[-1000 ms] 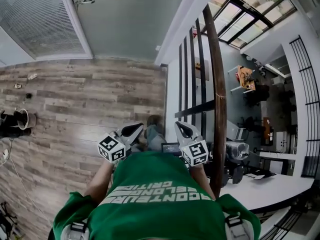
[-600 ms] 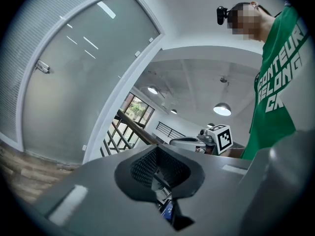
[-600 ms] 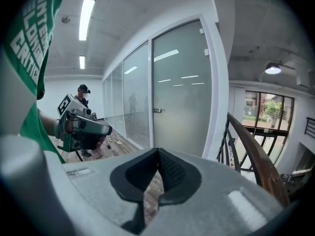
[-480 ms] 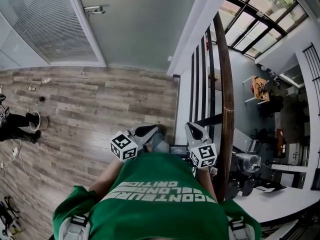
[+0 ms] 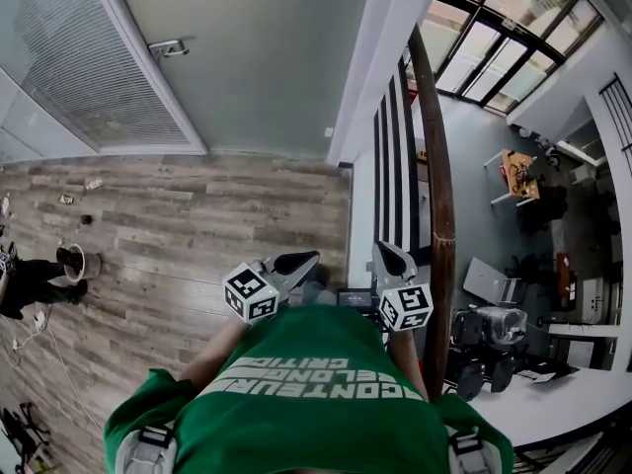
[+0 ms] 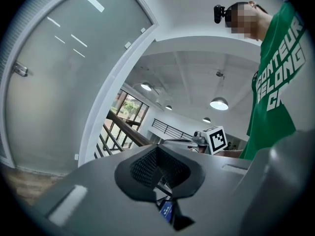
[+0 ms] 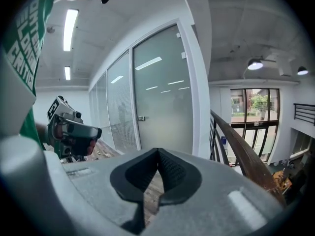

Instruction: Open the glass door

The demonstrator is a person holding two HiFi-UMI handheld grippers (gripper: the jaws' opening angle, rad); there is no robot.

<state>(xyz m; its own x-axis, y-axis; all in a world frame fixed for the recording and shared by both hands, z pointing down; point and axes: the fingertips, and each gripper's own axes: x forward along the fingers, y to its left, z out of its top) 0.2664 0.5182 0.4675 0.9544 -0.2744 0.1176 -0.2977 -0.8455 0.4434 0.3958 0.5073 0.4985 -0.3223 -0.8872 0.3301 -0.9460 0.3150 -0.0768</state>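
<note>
Jaws pressed together on both: left gripper [image 5: 304, 259] and right gripper [image 5: 387, 252] clenched on nothing, low centre. Glass door [image 5: 267, 67] sits upper centre, well apart from them, handle [image 5: 168, 47] untouched. Green shirt [image 5: 316, 383] reads "CONTEUR BELONG".

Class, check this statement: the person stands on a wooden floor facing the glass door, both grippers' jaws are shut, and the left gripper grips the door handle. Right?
Not quite. The left gripper is not on the door handle; it is held close to the person's green shirt, well short of the handle, as the head view shows. The rest is right.
</note>
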